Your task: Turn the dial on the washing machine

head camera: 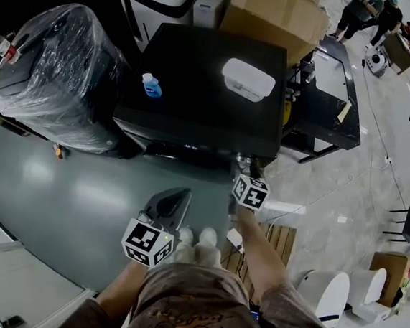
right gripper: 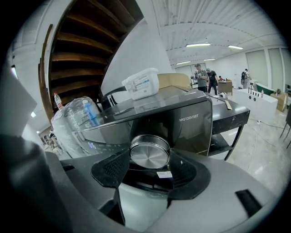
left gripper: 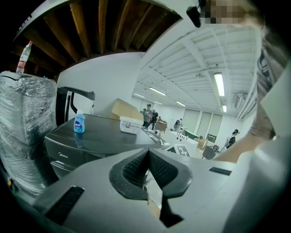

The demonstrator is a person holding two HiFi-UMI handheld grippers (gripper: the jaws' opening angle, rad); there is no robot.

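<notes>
The black washing machine (head camera: 195, 115) stands in front of me, its top dark and glossy. Its round silver dial (right gripper: 149, 155) sits on the front panel, near the right corner. My right gripper (right gripper: 150, 160) is up against that panel with a ribbed pad pressed on each side of the dial, shut on it. In the head view the right gripper (head camera: 248, 162) reaches the machine's front edge and hides the dial. My left gripper (left gripper: 148, 158) hangs back, low and to the left of the machine, pads together with nothing between them; the head view has that left gripper (head camera: 175, 198) over the floor.
A blue bottle (head camera: 151, 85) and a white lidded box (head camera: 248, 79) rest on the machine's top. A plastic-wrapped appliance (head camera: 55, 73) stands to the left, a black table (head camera: 330, 100) to the right, cardboard boxes (head camera: 277, 15) behind. People stand far back (head camera: 367, 17).
</notes>
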